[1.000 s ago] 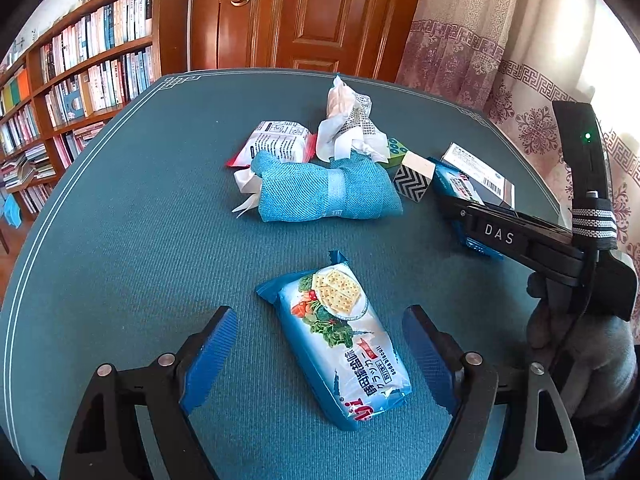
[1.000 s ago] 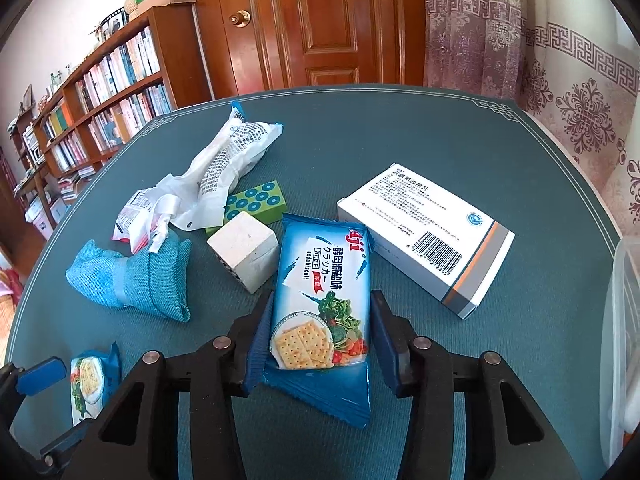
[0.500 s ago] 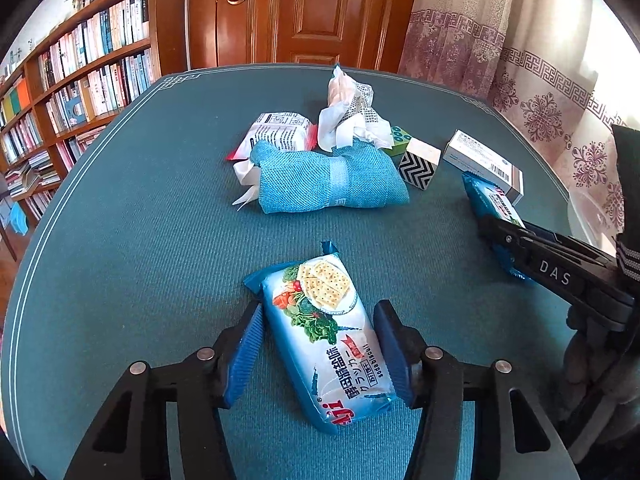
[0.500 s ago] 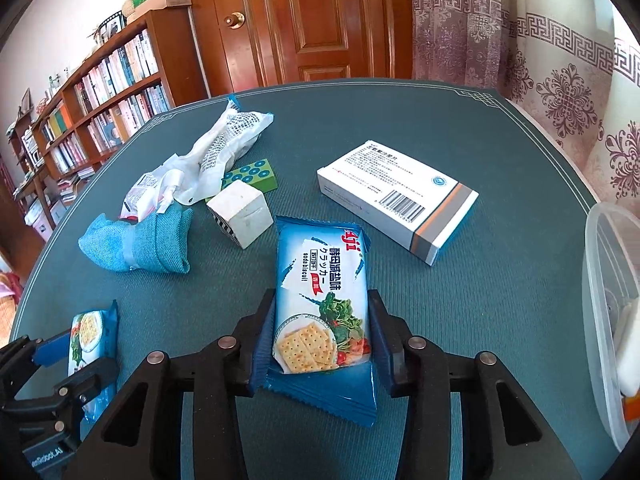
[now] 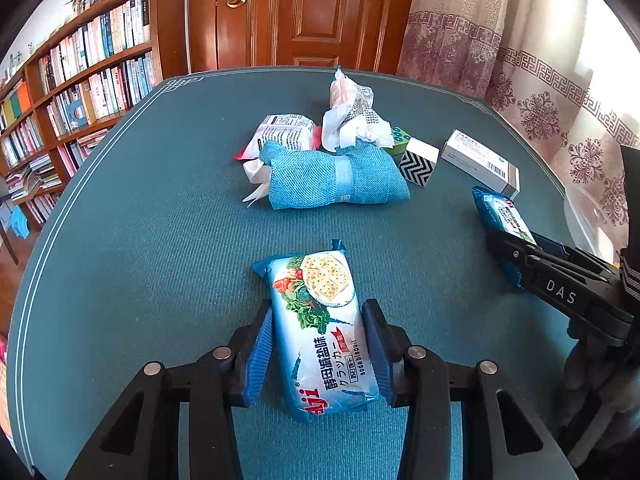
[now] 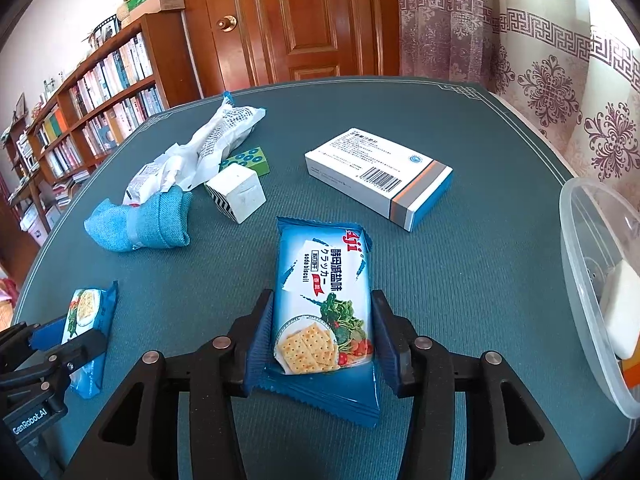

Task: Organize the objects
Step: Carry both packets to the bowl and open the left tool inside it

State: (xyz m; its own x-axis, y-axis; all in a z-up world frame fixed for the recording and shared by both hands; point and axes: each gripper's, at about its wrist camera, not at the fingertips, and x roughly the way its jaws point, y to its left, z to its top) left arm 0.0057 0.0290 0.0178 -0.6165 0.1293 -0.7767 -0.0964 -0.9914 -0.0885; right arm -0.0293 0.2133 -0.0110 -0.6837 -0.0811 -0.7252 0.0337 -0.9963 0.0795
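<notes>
My left gripper [image 5: 318, 344] is shut on a light blue soda biscuit packet [image 5: 320, 328], its blue pads pressing both long sides. My right gripper [image 6: 322, 332] is shut on a darker blue soda biscuit packet [image 6: 324, 304] in the same way. Each packet shows in the other view too: the dark one at the right in the left wrist view [image 5: 502, 224], the light one at the lower left in the right wrist view [image 6: 86, 320]. Both packets are low over the teal table [image 5: 140, 260]; I cannot tell whether they are lifted.
A rolled blue cloth [image 5: 336, 180], white snack wrappers [image 5: 352, 120], a zigzag-patterned cube [image 5: 418, 164], a green dotted block [image 6: 248, 160] and a white medicine box [image 6: 380, 176] lie further back. A clear plastic container [image 6: 592, 280] stands at the table's right edge. Bookshelf left, door behind.
My left gripper has moved forward around the light blue packet and shut on it. My right gripper kept its grip and has drawn back to the right with its packet.
</notes>
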